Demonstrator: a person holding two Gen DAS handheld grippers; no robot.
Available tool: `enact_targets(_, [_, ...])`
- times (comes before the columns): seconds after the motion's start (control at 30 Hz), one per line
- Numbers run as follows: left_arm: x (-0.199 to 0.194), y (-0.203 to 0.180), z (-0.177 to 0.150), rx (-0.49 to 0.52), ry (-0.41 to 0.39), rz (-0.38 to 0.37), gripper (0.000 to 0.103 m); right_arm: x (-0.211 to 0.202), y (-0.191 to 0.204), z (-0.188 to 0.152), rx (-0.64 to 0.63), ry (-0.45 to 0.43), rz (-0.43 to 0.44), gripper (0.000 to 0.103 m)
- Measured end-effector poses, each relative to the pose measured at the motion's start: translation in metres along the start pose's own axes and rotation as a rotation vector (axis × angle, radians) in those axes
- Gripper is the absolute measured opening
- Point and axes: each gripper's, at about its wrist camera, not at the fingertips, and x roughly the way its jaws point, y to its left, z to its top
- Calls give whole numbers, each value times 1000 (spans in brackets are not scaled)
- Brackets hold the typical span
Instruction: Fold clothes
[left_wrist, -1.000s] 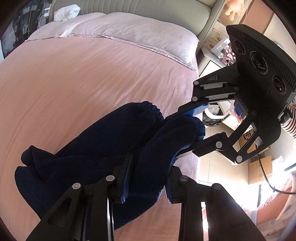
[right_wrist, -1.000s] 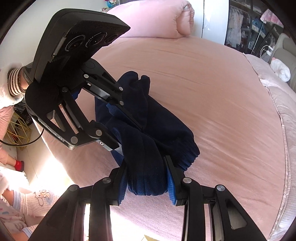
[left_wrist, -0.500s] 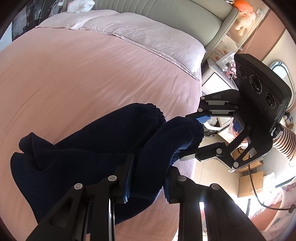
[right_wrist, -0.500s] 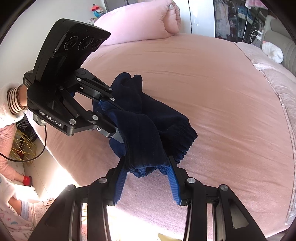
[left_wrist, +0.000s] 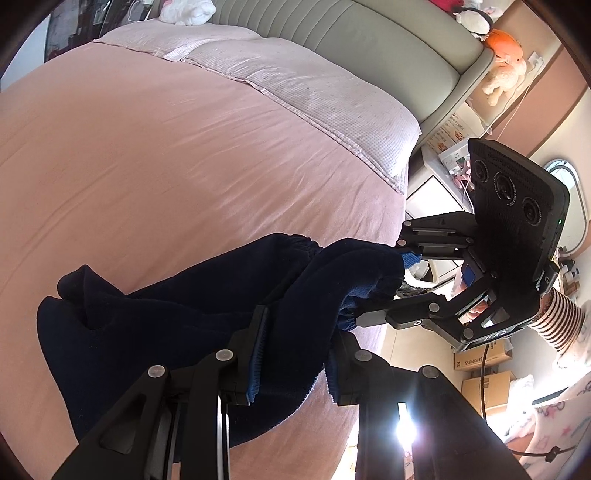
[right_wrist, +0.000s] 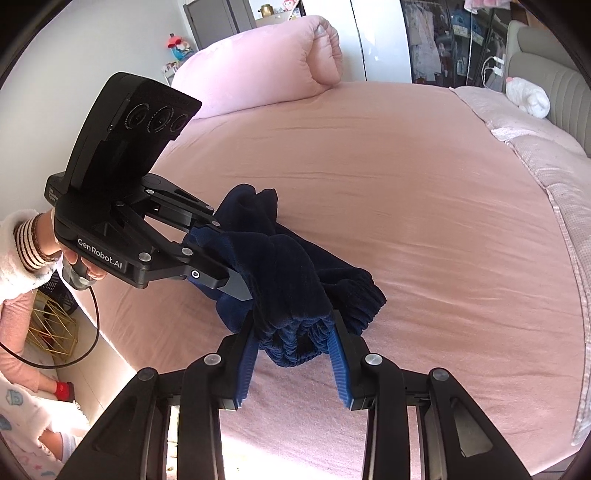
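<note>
**Both claws clamped on the navy trousers**

You've got the navy trousers (left_wrist: 192, 317) bunched thick and ribbed, dark blue, elastic waistband gathered at the end nearest your right claw. Your left gripper (left_wrist: 295, 354) pinches a fat fold of them between its blue pads. Your right gripper (right_wrist: 293, 339) bites the scrunched waistband end, cloth bulging between its fingers. The far end of the trousers trails onto the pink bedsheet (right_wrist: 424, 206), toward ten o'clock in the left wrist view. A rolled pink duvet (right_wrist: 266, 62) sits at twelve o'clock beyond your right claw.
</note>
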Motion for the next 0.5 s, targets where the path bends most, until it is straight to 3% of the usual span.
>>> enact_targets(0.13, [3,4,2,-28,1,1,24,6,-21,-2,149,36,131,38])
enact_targets(0.3, [3,9,4,-59,4,-10,24,5,-18,-12,112,-8,179,56])
enact_targets(0.37, [3,10,5,-62,2,-7,24,9,-6,-13,49,8,144,62])
enact_targets(0.5, [1,13,6,-70,-2,-1,24,18,13,-15,-83,52,24,62])
